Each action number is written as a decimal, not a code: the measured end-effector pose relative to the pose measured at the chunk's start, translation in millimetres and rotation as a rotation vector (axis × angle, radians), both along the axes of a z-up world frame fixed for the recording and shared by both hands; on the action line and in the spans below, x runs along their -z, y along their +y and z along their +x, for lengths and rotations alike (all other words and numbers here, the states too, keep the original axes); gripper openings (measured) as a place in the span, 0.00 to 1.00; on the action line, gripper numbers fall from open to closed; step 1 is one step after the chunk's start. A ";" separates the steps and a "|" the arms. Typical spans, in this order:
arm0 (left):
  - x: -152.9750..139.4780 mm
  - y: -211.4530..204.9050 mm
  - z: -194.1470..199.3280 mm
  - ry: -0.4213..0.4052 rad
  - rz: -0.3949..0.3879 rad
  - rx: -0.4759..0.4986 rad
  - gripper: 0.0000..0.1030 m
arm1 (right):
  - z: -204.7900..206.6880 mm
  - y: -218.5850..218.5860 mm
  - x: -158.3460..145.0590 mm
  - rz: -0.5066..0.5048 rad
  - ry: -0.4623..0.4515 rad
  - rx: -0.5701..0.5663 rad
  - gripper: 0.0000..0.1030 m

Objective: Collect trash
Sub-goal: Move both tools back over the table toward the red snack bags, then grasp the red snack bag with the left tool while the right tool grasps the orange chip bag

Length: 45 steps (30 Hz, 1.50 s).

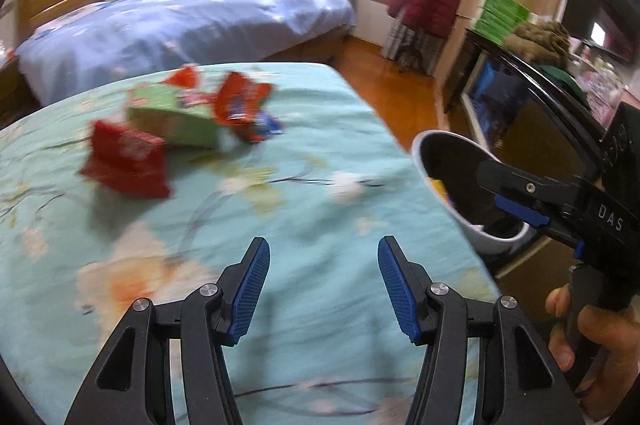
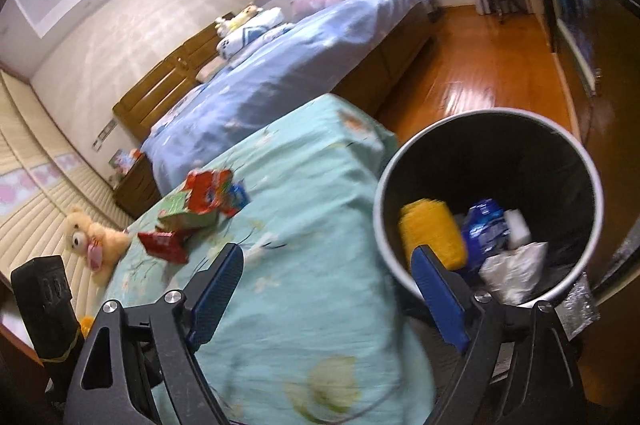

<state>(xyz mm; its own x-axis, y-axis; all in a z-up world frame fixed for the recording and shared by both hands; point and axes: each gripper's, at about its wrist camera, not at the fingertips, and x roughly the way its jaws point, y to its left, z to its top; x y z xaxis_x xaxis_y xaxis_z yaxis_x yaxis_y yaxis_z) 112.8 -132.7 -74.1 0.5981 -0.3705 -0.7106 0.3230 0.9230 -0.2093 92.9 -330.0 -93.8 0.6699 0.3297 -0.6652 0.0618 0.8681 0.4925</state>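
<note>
A tabletop (image 1: 320, 209) under a teal floral cloth carries a blurred heap of wrappers (image 1: 176, 129), seemingly a green box among red packets. Beside its edge stands a bin (image 2: 488, 209) holding a yellow item, a blue packet and crumpled plastic. The left gripper (image 1: 324, 265) and right gripper (image 2: 328, 277) hang with fingers spread, both empty
</note>
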 end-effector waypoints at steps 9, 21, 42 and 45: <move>-1.8 60.4 -3.0 0.019 -0.019 -0.133 0.55 | 16.2 46.1 9.0 0.000 0.024 -0.083 0.85; 2.7 104.9 25.3 0.052 -0.059 -0.232 0.58 | 59.5 92.7 13.2 0.019 0.012 -0.154 0.84; 12.3 108.0 88.5 0.074 -0.111 -0.274 0.56 | 135.6 114.7 36.4 0.102 0.051 -0.184 0.57; 14.9 103.2 93.5 0.073 -0.093 -0.282 0.55 | 142.2 118.1 41.6 0.103 0.066 -0.183 0.36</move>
<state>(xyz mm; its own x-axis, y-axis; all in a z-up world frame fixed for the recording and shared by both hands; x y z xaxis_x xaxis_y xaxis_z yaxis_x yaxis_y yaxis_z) 206.3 -29.5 -89.0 0.6354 -0.2625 -0.7262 0.0383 0.9500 -0.3099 235.1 -212.0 -135.5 0.5490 0.5099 -0.6623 -0.0568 0.8133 0.5791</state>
